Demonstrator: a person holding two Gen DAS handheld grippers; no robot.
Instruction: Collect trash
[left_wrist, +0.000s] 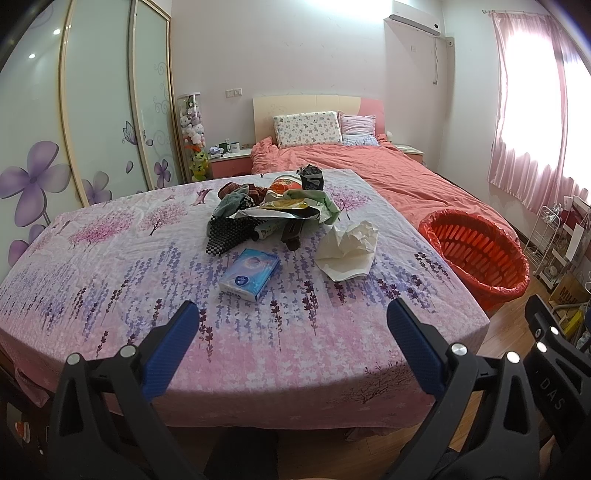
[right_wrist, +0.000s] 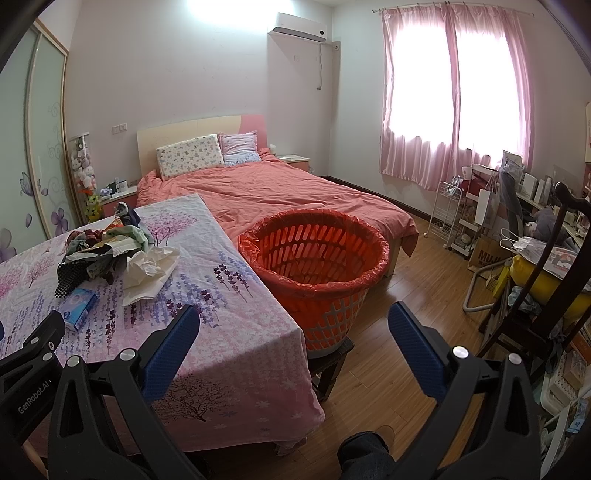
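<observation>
Both the left gripper (left_wrist: 291, 325) and right gripper (right_wrist: 293, 328) hover with jaws wide, holding nothing. Trash pile (left_wrist: 273, 210), crumpled paper (left_wrist: 349, 249) and tissue pack (left_wrist: 249, 273) lie mid-counter (left_wrist: 110, 258). Red-lined basket (right_wrist: 314, 258) stands just beside the counter's right edge.

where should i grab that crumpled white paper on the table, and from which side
Take the crumpled white paper at its raised, bunched top, where folds stand up off the tablecloth; its flat lower flap lies too flush to pinch. Come down from above on the side facing the basket, probably with the right tool, since the trash pile crowds the other side.
</observation>
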